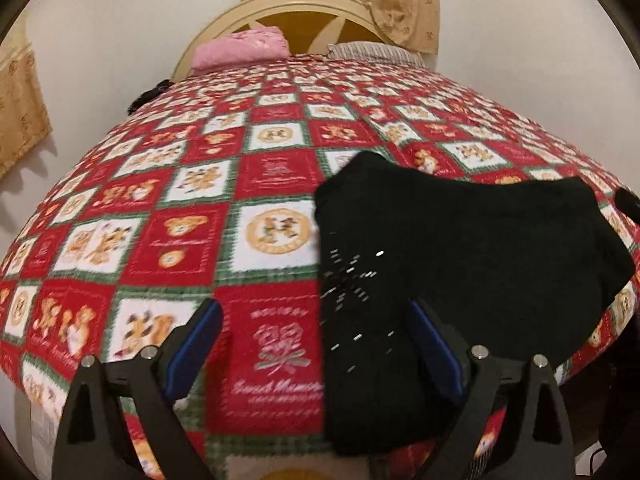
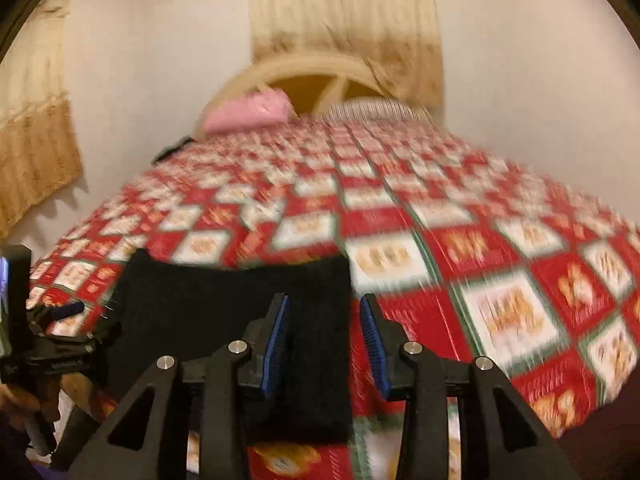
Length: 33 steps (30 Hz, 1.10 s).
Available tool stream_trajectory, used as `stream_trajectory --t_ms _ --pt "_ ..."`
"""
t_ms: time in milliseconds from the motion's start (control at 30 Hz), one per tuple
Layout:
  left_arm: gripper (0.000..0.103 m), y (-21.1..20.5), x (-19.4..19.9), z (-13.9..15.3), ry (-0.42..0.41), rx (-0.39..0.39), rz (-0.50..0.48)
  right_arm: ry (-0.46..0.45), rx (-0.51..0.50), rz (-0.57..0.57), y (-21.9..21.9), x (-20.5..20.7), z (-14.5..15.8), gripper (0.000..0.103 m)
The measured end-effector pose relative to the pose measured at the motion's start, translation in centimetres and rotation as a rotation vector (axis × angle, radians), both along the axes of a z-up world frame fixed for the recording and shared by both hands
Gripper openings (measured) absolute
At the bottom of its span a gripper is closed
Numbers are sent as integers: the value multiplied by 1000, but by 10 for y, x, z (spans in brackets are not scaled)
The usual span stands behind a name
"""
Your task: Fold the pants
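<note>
Black pants [image 1: 460,248] lie folded into a compact block near the front edge of the bed; they also show in the right wrist view [image 2: 224,312]. My left gripper [image 1: 314,312] is open and empty, its jaws spread wide over the pants' left edge and the blanket. My right gripper [image 2: 324,308] is open and empty, straddling the pants' right edge just above it. The left gripper [image 2: 68,310] also shows at the far left of the right wrist view. Both views are blurred.
A red, white and green teddy-bear blanket [image 1: 200,208] covers the bed. A pink pillow [image 1: 240,50] and a striped pillow [image 1: 376,50] lie by the cream headboard [image 1: 304,4]. Curtains hang behind. A dark object [image 1: 148,96] lies at the bed's left edge.
</note>
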<state>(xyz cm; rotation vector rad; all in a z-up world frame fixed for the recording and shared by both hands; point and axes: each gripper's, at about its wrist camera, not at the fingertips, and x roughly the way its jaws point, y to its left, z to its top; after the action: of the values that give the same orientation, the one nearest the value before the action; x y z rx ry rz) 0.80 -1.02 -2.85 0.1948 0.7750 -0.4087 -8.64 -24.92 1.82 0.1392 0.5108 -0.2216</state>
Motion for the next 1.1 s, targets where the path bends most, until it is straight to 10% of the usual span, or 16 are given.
stream_trajectory --t_ms 133,200,367,433,600,867,1000,1100 --pt "96 6 -4 -10 25 3 24 32 88 300 52 61 -2 35" --pt "96 7 -4 -20 71 -39 60 75 59 412 81 96 -8 15" --pt "88 6 -4 -21 82 -63 42 274 42 611 124 184 -36 15" --pt "81 3 -9 -21 71 -53 24 449 -28 563 135 220 -67 13" --pt "79 -7 -18 -18 -3 27 5 500 42 546 132 263 -77 11" --pt "81 23 -10 -9 90 -120 -22 386 56 518 126 251 -56 11" --pt "86 24 -11 11 -40 -69 -10 292 32 413 106 222 -21 21" --pt "87 16 -4 22 -98 -64 -29 247 1 303 85 199 -4 64"
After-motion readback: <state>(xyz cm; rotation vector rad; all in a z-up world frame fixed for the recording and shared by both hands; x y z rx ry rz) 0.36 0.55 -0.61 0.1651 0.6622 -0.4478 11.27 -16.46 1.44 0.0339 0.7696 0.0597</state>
